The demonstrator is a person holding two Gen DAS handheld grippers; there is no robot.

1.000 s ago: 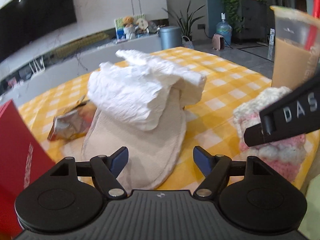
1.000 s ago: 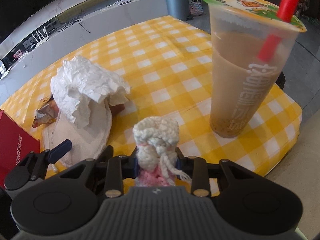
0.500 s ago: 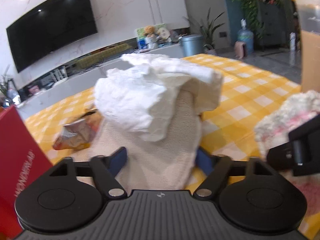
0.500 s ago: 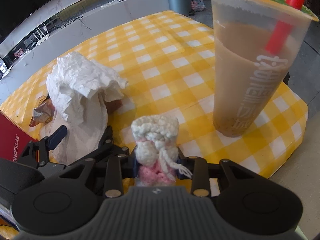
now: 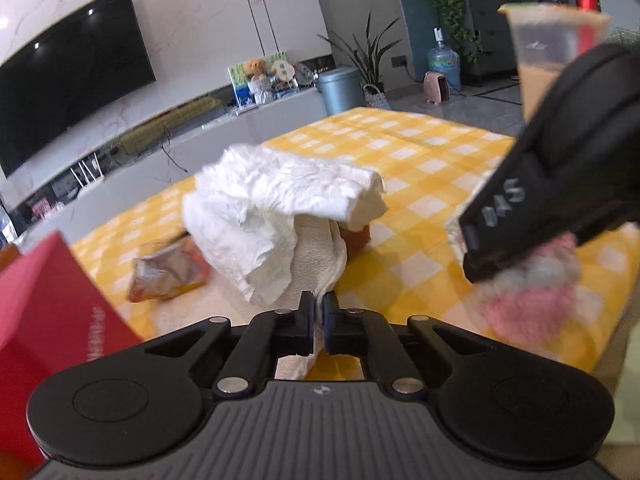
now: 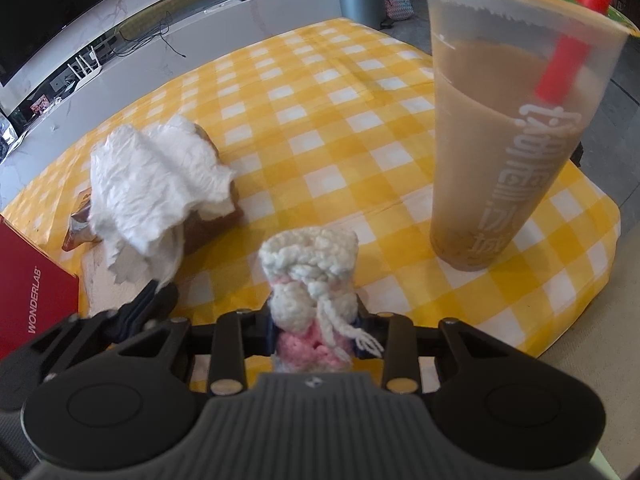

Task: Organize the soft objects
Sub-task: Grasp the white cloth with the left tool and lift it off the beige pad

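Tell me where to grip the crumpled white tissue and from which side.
Pinch the crumpled white tissue at its raised folded ridge, coming from above. It lies draped over the beige cloth the left gripper holds, so a low side approach would likely catch that cloth too.

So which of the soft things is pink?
The knitted piece in the right gripper: pink base, white top. The crumpled tissue and the beige cloth pinched by the left gripper aren't pink.
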